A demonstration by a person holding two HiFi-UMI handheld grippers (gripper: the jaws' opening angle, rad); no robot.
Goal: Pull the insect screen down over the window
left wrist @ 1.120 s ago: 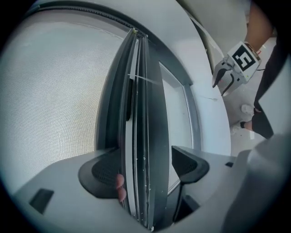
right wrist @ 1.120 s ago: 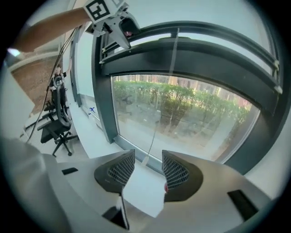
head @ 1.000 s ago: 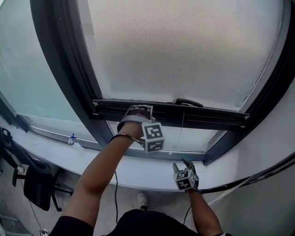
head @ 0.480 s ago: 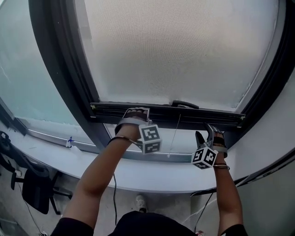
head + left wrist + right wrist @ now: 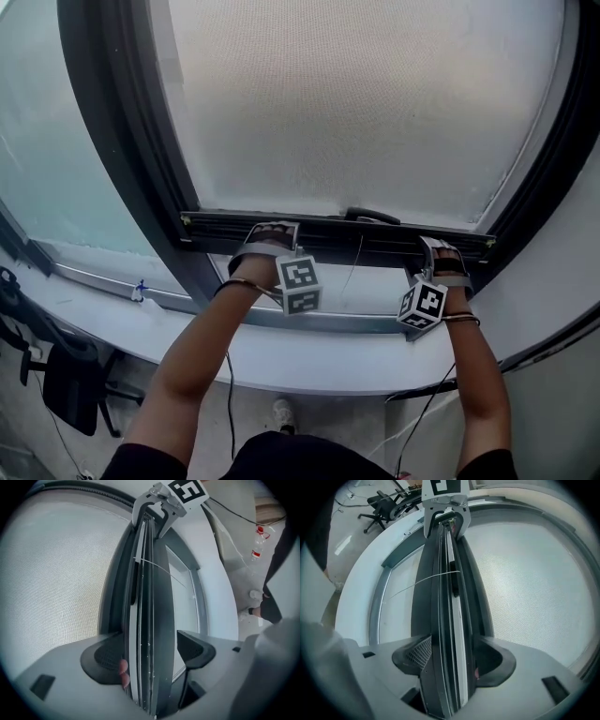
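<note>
- Starting with the head view: the insect screen (image 5: 366,103) covers most of the window. Its bar (image 5: 337,234) runs from nine to three o'clock across the middle, short of the bottom of the window frame (image 5: 122,141), with bare glass showing below it.
  - The left gripper (image 5: 272,228) is on the bar at nine o'clock of the handle (image 5: 373,217). The right gripper (image 5: 433,246) is at four o'clock of it.
  - A harder pull on one side would likely tilt the bar and jam it in the side tracks.
  - The thin cord (image 5: 352,267) hanging at six o'clock of the handle could snag on a gripper.
  - The frame hides the ends of the bar and the tracks.
- Left gripper view: the left gripper (image 5: 149,648) clasps the bar.
  - Its nine o'clock pad is against the bar, and the three o'clock pad has only a sliver of light beside it.
  - So light a hold may slip off under a pull.
  - Pink spots by the nine o'clock pad are too small to name.
- Right gripper view: the jaws of the right gripper (image 5: 452,656) have just been opening. They stand wide with the bar between them, not clamped.
  - Pulling before they close would probably slide them off the bar.
  - How deep the bar sits between them is hidden.
</note>
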